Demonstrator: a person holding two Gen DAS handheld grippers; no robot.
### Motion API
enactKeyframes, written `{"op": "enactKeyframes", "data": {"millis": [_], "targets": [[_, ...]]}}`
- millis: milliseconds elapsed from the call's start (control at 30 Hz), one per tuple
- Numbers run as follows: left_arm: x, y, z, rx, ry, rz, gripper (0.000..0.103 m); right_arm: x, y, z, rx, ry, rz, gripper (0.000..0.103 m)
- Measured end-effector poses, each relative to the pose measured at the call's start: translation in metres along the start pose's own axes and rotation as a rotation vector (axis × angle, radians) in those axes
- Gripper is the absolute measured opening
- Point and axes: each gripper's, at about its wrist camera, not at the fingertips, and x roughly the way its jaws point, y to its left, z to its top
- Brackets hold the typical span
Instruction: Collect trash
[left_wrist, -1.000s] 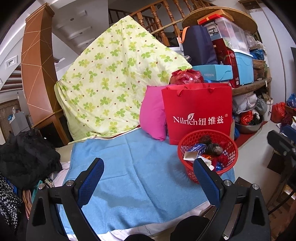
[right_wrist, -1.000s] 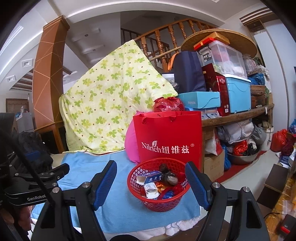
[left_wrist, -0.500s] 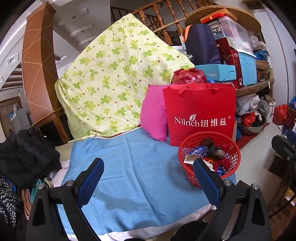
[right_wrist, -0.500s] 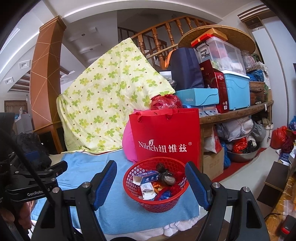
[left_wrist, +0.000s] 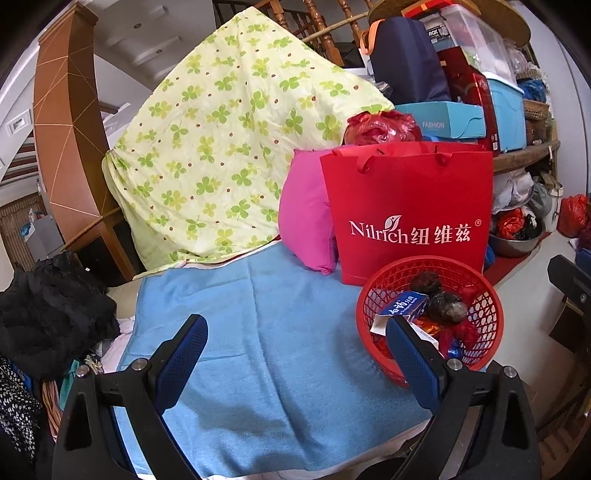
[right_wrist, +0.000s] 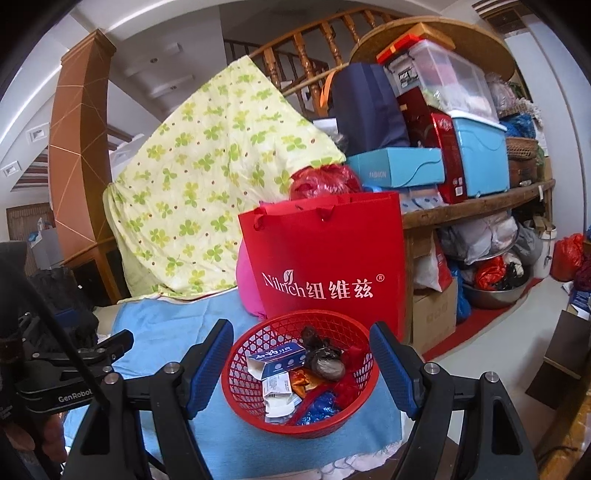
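Trash sits in the basket (right_wrist: 301, 373); both views have crept nearer.
Left hand-held gripper (left_wrist: 295, 354) and right hand-held gripper (right_wrist: 301, 360) gape empty; cloth (left_wrist: 266, 332) shows no litter.

We see a wide bare stretch of blue towel (left_wrist: 258, 332) in front of the left gripper (left_wrist: 295, 339), with nothing lying on it. To its right the red basket (right_wrist: 258, 354) sits near the towel's corner, open from above (its top is unobstructed), and the right gripper (right_wrist: 301, 354) hangs with its fingers spread either side of it. Directly behind the basket the red paper bag (right_wrist: 332, 258) stands upright, blocking the far side, with the pink pillow (left_wrist: 303, 221) beside it. A black heap of clothes (left_wrist: 48, 310) crowds the left edge.
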Motion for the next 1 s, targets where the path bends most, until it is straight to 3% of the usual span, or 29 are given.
{"op": "enactKeyframes", "data": {"millis": [200, 500, 767, 1000], "targets": [[0.008, -0.008, 0.008, -0.034, -0.004, -0.012, 0.097, 0.018, -0.006, 0.006, -0.021, 0.055, 0.005, 0.079], [0.013, -0.020, 0.004, -0.021, 0.011, -0.046, 0.097, 0.011, -0.015, 0.002, -0.017, 0.073, -0.023, 0.079], [0.003, -0.002, 0.002, -0.027, -0.010, -0.037, 0.097, 0.009, 0.009, 0.002, -0.042, 0.057, 0.008, 0.079], [0.003, 0.013, 0.005, -0.029, -0.032, -0.044, 0.097, 0.012, 0.019, -0.002, -0.031, 0.060, -0.017, 0.079]]}}
